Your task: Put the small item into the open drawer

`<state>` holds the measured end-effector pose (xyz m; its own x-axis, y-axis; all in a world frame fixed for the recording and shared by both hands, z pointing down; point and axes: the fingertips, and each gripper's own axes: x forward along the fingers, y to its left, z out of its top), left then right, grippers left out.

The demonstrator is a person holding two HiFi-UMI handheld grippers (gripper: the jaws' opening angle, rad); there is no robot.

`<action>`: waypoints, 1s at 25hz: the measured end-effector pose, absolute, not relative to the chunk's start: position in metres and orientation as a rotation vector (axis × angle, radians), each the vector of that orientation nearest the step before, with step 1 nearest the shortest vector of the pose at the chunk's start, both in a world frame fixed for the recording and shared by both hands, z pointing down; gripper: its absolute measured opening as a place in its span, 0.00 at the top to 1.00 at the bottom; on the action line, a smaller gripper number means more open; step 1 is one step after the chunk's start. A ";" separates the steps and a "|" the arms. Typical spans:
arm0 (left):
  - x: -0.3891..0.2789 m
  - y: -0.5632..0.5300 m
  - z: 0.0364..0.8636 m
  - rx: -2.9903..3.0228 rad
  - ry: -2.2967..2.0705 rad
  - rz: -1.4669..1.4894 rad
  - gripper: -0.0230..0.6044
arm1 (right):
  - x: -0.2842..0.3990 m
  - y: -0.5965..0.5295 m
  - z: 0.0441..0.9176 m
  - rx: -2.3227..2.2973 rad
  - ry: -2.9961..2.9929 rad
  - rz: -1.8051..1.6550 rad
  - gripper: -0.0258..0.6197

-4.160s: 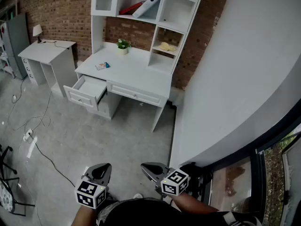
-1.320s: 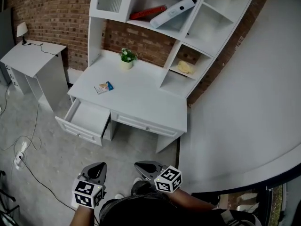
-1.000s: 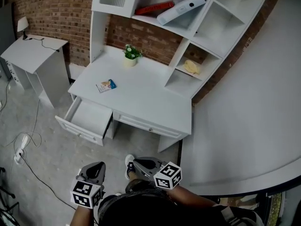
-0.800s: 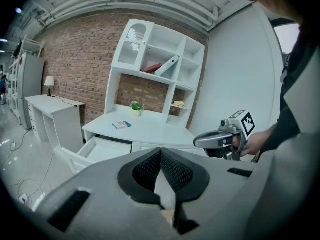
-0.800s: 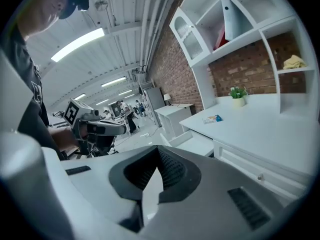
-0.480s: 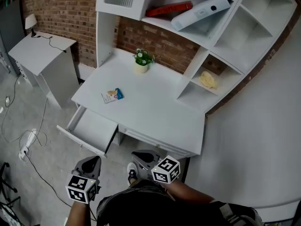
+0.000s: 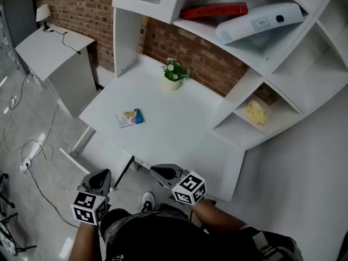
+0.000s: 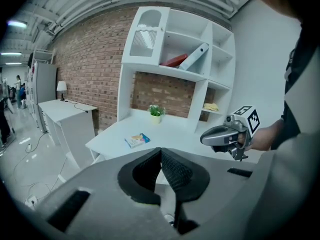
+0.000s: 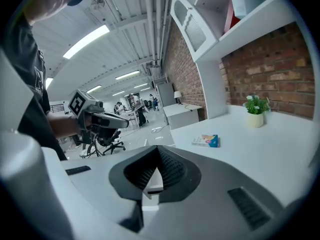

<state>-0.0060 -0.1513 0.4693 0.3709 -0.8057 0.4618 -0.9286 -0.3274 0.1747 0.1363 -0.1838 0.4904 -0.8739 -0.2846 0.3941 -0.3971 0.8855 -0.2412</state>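
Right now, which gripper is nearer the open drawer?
Left. The left gripper hangs over the drawer at its front edge; the right gripper is off to its right, by the desk's front edge.

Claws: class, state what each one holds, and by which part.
Nothing. The left claw and right claw are both shut and empty; the packet lies on the desk.

Open desktop (image 7: 179, 129) all round small item (image 7: 129, 118); plant pot (image 7: 172, 80) nr back.

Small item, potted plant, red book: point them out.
small item (image 7: 129, 118), head view, middle of its cover.
potted plant (image 7: 174, 71), head view, on its leaves.
red book (image 7: 213, 10), head view, middle of its spine.
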 end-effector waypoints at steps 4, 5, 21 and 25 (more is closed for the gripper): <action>-0.005 -0.163 0.470 2.195 -1.521 0.405 0.94 | 0.132 -0.213 0.493 0.475 -2.700 0.390 0.95; -0.007 -0.165 0.470 2.191 -1.526 0.409 0.94 | 0.131 -0.220 0.493 0.477 -2.700 0.382 0.95; -0.082 -0.219 0.492 2.192 -1.508 0.461 0.94 | 0.072 -0.304 0.555 0.398 -2.396 0.008 0.88; -0.102 -0.235 0.502 2.183 -1.474 0.456 0.94 | 0.046 -0.333 0.579 0.319 -2.270 -0.111 0.82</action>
<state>-0.1020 -0.2351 0.5016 0.3697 -0.7750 0.5125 -0.9290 -0.3171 0.1907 0.0456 -0.3330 0.5791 -0.6302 -0.2649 0.7299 -0.1925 0.9640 0.1836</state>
